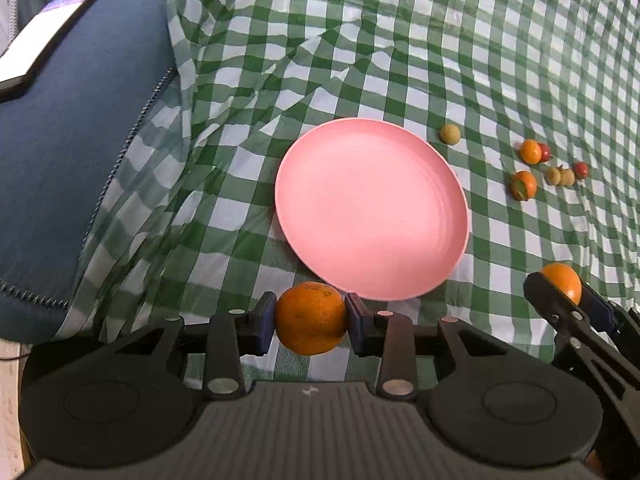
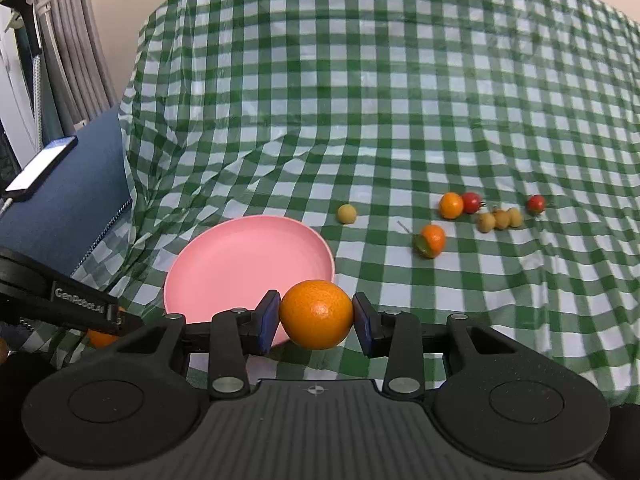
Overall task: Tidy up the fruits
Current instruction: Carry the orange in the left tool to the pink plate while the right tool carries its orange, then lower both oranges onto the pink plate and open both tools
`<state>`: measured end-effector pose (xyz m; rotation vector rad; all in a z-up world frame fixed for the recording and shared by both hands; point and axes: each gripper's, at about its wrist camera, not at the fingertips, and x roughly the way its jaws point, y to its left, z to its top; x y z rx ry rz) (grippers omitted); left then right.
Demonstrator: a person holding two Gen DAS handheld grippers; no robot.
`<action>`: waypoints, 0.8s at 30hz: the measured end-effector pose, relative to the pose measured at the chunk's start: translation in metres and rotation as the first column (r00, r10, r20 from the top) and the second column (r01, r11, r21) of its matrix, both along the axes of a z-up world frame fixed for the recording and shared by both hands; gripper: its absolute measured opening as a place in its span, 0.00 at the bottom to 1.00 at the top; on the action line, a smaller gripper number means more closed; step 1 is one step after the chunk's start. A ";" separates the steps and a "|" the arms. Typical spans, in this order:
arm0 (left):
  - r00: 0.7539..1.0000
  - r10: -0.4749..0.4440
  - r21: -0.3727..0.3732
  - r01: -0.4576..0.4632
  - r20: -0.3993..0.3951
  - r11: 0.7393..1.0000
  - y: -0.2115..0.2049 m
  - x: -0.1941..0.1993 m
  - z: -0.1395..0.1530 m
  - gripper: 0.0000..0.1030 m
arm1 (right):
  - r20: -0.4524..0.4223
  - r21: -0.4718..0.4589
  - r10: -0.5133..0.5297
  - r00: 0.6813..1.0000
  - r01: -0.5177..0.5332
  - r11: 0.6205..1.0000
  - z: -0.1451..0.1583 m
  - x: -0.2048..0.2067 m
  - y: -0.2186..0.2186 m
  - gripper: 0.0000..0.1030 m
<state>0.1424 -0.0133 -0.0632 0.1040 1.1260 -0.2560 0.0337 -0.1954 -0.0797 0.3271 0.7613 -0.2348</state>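
The left gripper [image 1: 311,318] is clamping its jaws on a dimpled orange [image 1: 310,319]; the right gripper [image 2: 316,315] is pinching a smoother, glossier orange [image 2: 316,314]. Both are hanging near the round, matte pink plate [image 1: 370,208] (empty) lying on a wrinkled green-checked tablecloth [image 1: 400,40], beside a blue cushion [image 1: 80,120].

One readable marking only: white lettering "GenRobot.AI" on the black arm of the left gripper [image 2: 114,320], seen at the lower left edge of the right wrist view; the last letters are small and blurred. The phone [image 1: 40,36] on the blue cushion [image 1: 80,140] shows a lit screen, but its content is too washed out to read.
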 end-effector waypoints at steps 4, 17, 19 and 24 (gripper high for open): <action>1.000 -0.012 0.026 0.013 -0.026 1.000 -0.010 0.016 -0.013 0.40 | -0.018 0.007 0.015 1.000 -0.015 1.000 -0.014 0.019 -0.001 0.40; 0.997 -0.054 0.079 0.059 -0.060 0.995 -0.039 0.048 -0.039 0.40 | -0.082 0.029 0.045 0.996 -0.043 0.999 -0.051 0.057 0.001 0.40; 0.996 -0.059 0.090 0.065 -0.065 0.994 -0.040 0.051 -0.044 0.40 | -0.091 0.034 0.048 0.995 -0.045 0.998 -0.055 0.060 0.000 0.40; 0.997 -0.072 0.112 0.077 -0.042 0.991 -0.045 0.055 -0.046 0.40 | -0.102 0.040 0.054 0.993 -0.050 0.998 -0.060 0.065 0.000 0.40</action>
